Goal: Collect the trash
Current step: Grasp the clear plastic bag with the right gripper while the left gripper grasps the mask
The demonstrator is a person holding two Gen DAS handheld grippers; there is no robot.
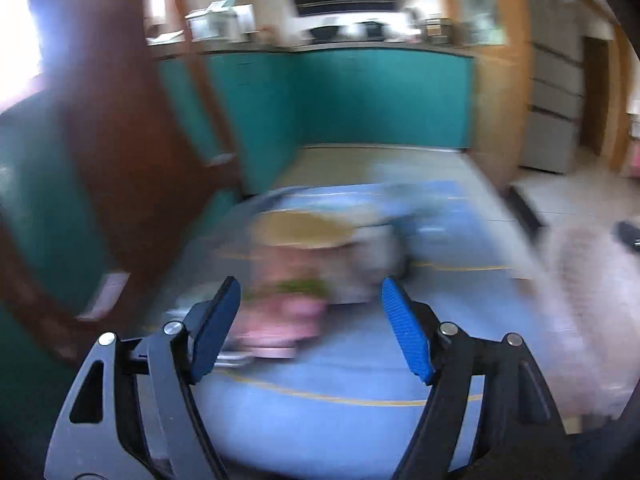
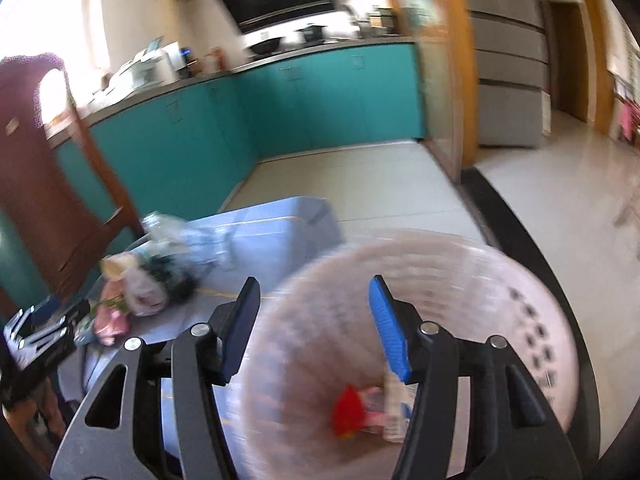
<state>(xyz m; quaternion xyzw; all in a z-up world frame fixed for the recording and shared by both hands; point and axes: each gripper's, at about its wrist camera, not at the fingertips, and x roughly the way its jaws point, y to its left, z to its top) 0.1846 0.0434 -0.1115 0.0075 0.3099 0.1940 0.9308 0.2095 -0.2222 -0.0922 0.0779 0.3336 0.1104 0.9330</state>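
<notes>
Right wrist view is showing you the trash bin (image 2: 460, 280), a pale pink perforated basket standing just beside the blue-covered bench (image 2: 280, 236), and it is already holding some litter: a red wrapper (image 2: 348, 412) and a clear packet (image 2: 394, 408) are lying at its bottom. So part of the job is looking done. More is waiting on the bench: a heap of trash (image 2: 160, 272) made up of crumpled clear plastic, a white bag, something dark and pink scraps is sitting near the bench's far left edge, well apart from the bin.

Your right hand-held gripper (image 2: 314, 320) is hanging over the bin's mouth with its jaws apart and nothing between them. Your left hand-held gripper (image 1: 312, 320) is also standing wide open and empty, pointing at the heap (image 1: 292, 280), which is showing there as a heavy blur of tan, pink and grey; it is not touching it as far as you can tell.

By my reading, you are heading back for the next piece, with several pieces left.

No brand, label or writing is coming through legibly in either view; the blur is hiding it.
</notes>
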